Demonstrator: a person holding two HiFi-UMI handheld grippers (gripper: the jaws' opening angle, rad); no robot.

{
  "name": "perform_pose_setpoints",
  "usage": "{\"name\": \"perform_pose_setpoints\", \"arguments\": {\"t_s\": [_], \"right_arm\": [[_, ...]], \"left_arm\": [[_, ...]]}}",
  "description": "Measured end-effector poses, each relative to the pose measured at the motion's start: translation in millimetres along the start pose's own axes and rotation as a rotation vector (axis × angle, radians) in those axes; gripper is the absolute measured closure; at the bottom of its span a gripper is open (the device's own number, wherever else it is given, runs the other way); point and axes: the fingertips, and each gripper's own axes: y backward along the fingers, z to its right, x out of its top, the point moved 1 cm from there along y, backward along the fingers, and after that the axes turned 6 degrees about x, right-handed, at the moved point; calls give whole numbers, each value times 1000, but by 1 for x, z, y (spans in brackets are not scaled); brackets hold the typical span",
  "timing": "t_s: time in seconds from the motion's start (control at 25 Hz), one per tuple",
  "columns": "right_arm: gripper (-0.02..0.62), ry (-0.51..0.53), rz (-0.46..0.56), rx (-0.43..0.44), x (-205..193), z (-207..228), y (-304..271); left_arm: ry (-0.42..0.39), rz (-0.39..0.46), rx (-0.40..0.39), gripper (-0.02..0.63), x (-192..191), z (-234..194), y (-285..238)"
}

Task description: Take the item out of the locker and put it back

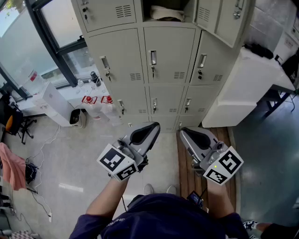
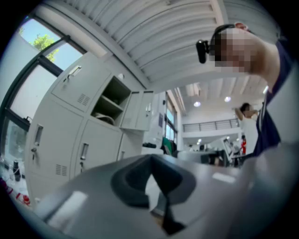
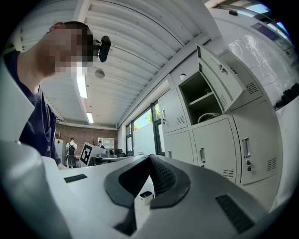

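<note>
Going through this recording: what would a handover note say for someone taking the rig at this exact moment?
Left gripper: shut, empty, held low in front of the lockers.
Right gripper: shut, empty, level with the left one.
Item: a pale, soft-looking bundle lies inside the open locker compartment in the middle column. Its door is swung out to the right.
Done: the door is open. Whether the bundle has already been out and back cannot be told.
Left: if it has not, reach up, take the bundle out, then put it back in the same compartment.
</note>
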Motion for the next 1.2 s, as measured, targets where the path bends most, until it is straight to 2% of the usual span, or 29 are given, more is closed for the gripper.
{"name": "perform_pose_setpoints", "arguments": {"t_s": [0.48, 0.8, 1.2], "right_arm": [[589, -8, -1, 28, -1, 8, 8], [588, -30, -4, 77, -4, 18, 33], [588, -84, -17, 108, -19, 41, 74]], "left_arm": [[-1, -11, 20, 603, -5, 6, -9], [-104, -14, 71, 603, -4, 24, -24], [-128, -21, 163, 603, -13, 39, -32]]}}
